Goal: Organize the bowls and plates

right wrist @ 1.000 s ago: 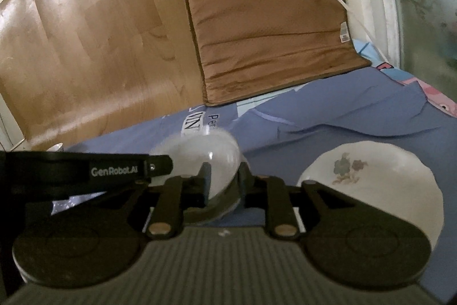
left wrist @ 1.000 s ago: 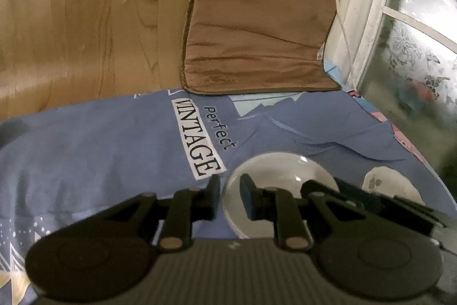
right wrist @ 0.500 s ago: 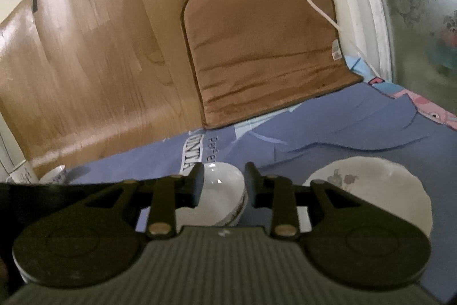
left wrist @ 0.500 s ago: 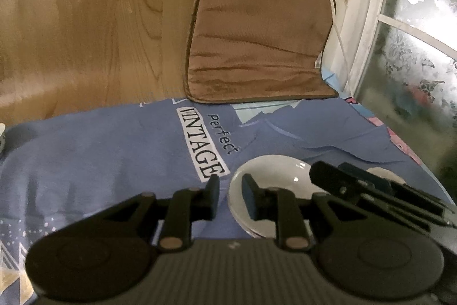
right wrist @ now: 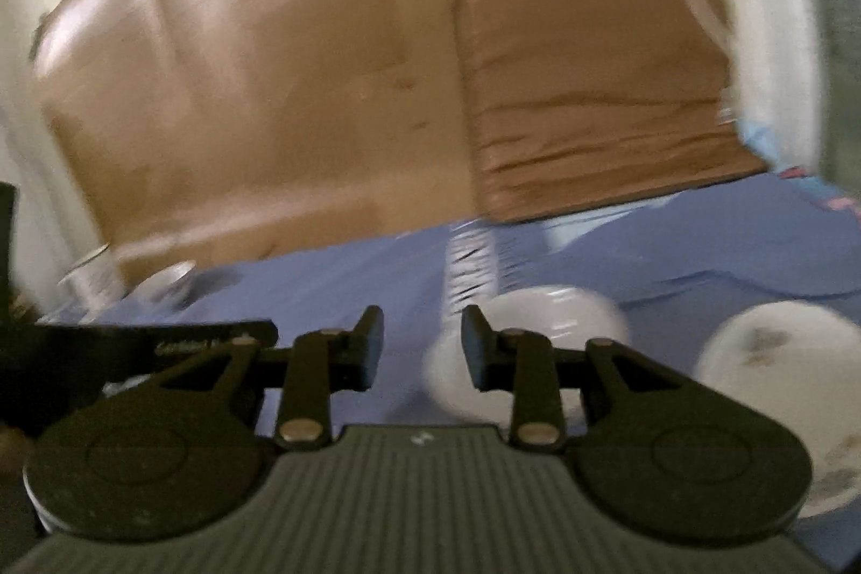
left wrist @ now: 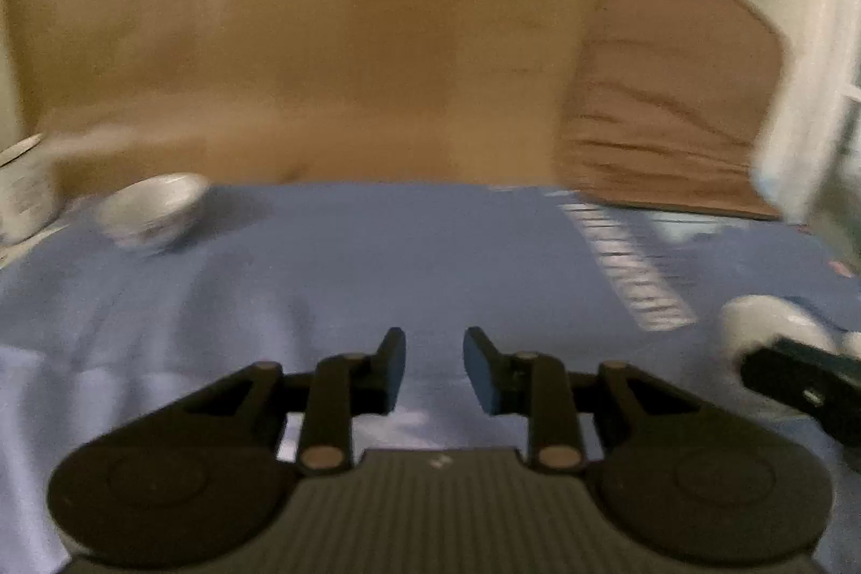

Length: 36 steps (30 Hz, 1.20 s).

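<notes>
Both views are smeared with motion, so I read them coarsely. My left tool (left wrist: 433,367) stands narrowly open with nothing between its fingers, only blue cloth (left wrist: 430,262) below; its jaws have just been opening. My right tool (right wrist: 422,348) is likewise parted and empty. The white bowl (right wrist: 543,332) rests on the cloth just behind the right finger, not gripped, and looks like a stack already started, though blur hides how many. The flowered plate (right wrist: 775,359) lies just beside it to the right, on its own. Well apart at the far left sits another small bowl (left wrist: 153,205), next to a white cup (left wrist: 24,192). I judge that bowl is what remains to collect.
</notes>
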{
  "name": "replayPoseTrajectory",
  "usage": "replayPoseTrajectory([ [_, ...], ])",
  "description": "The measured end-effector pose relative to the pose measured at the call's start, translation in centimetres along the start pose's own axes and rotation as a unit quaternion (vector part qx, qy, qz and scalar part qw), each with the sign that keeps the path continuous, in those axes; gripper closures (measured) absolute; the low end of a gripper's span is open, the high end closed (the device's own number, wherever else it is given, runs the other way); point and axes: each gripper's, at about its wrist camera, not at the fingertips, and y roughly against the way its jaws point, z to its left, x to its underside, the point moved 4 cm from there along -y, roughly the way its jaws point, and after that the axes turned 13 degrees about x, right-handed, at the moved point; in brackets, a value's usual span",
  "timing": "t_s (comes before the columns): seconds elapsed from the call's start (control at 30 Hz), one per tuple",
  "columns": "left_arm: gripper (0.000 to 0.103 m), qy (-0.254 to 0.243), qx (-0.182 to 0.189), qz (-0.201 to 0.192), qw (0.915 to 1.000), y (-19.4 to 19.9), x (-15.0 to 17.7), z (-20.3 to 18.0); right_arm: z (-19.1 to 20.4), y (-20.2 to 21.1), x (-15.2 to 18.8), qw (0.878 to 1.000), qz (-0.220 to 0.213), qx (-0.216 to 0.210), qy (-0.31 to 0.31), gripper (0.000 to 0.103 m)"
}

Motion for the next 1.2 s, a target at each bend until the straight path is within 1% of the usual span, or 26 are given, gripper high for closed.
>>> replayPoseTrajectory([
  [0.03, 0.078, 0.008, -0.013, 0.000, 0.9999, 0.3, 0.0, 1.6, 0.8, -0.5, 0.2, 1.000, 0.020, -0.019, 0.003, 0.066],
  [0.1, 0.078, 0.020, -0.048, -0.005, 0.9986, 0.9, -0.1, 5.2, 2.6, -2.1, 0.4, 0.995, 0.075, -0.060, 0.003, 0.066],
  [0.2, 0.075, 0.048, -0.100, -0.017, 0.9937, 1.7, -0.2, 10.8, 5.1, -4.4, 0.7, 0.983, 0.148, -0.108, -0.004, 0.066],
  [0.27, 0.075, 0.072, -0.132, -0.025, 0.9883, 2.0, -0.2, 14.2, 7.3, -5.7, 0.7, 0.975, 0.182, -0.125, -0.003, 0.066],
  [0.3, 0.075, 0.084, -0.144, -0.031, 0.9856, 2.2, -0.1, 15.7, 8.4, -6.2, 0.6, 0.973, 0.192, -0.129, 0.002, 0.065],
  [0.37, 0.075, 0.112, -0.156, -0.045, 0.9803, 2.4, 0.4, 18.2, 11.1, -7.5, 0.3, 0.970, 0.205, -0.130, 0.015, 0.065],
  [0.4, 0.075, 0.128, -0.154, -0.050, 0.9785, 2.5, 0.7, 19.2, 12.5, -8.2, 0.1, 0.969, 0.210, -0.131, 0.022, 0.065],
  [0.43, 0.074, 0.144, -0.139, -0.063, 0.9777, 2.9, 0.6, 19.8, 13.8, -8.9, -0.1, 0.968, 0.214, -0.132, 0.025, 0.065],
  [0.47, 0.073, 0.150, -0.132, -0.071, 0.9773, 3.4, 0.5, 20.2, 15.2, -9.8, -0.4, 0.966, 0.221, -0.132, 0.026, 0.065],
  [0.5, 0.073, 0.150, -0.139, -0.076, 0.9760, 3.6, 0.4, 20.5, 16.6, -10.7, -0.6, 0.965, 0.226, -0.132, 0.026, 0.065],
  [0.53, 0.073, 0.152, -0.147, -0.073, 0.9748, 3.5, 0.4, 20.7, 17.9, -11.5, -0.9, 0.964, 0.231, -0.131, 0.025, 0.065],
  [0.57, 0.072, 0.162, -0.140, -0.070, 0.9742, 3.5, 0.3, 21.1, 19.4, -12.8, -1.4, 0.963, 0.234, -0.129, 0.022, 0.065],
  [0.63, 0.072, 0.184, -0.125, -0.077, 0.9720, 3.9, 0.2, 21.7, 21.5, -15.4, -2.7, 0.963, 0.237, -0.125, 0.009, 0.065],
  [0.7, 0.072, 0.205, -0.125, -0.084, 0.9670, 4.4, 0.3, 22.5, 23.0, -17.3, -3.4, 0.963, 0.243, -0.113, -0.008, 0.064],
  [0.8, 0.071, 0.239, -0.109, -0.097, 0.9601, 5.2, 0.4, 23.6, 24.9, -20.9, -4.1, 0.958, 0.268, -0.092, -0.032, 0.064],
  [0.87, 0.071, 0.252, -0.104, -0.103, 0.9566, 5.4, 0.4, 24.2, 25.7, -22.9, -4.0, 0.955, 0.285, -0.075, -0.039, 0.064],
  [0.93, 0.071, 0.258, -0.102, -0.108, 0.9548, 5.6, 0.3, 24.4, 26.7, -24.2, -3.6, 0.953, 0.295, -0.069, -0.032, 0.065],
  [1.0, 0.071, 0.261, -0.106, -0.112, 0.9529, 5.8, 0.3, 24.6, 27.3, -25.0, -3.5, 0.952, 0.299, -0.064, -0.023, 0.074],
  [1.03, 0.071, 0.264, -0.107, -0.113, 0.9519, 5.9, 0.3, 24.7, 27.4, -25.3, -3.3, 0.949, 0.306, -0.070, -0.025, 0.091],
  [1.13, 0.071, 0.273, -0.103, -0.119, 0.9490, 6.1, 0.4, 24.9, 26.4, -24.4, -3.4, 0.946, 0.310, -0.090, -0.033, 0.092],
  [1.2, 0.066, 0.268, -0.081, -0.125, 0.9517, 6.2, 0.3, 24.5, 25.5, -23.5, -3.4, 0.942, 0.318, -0.097, -0.044, 0.092],
])
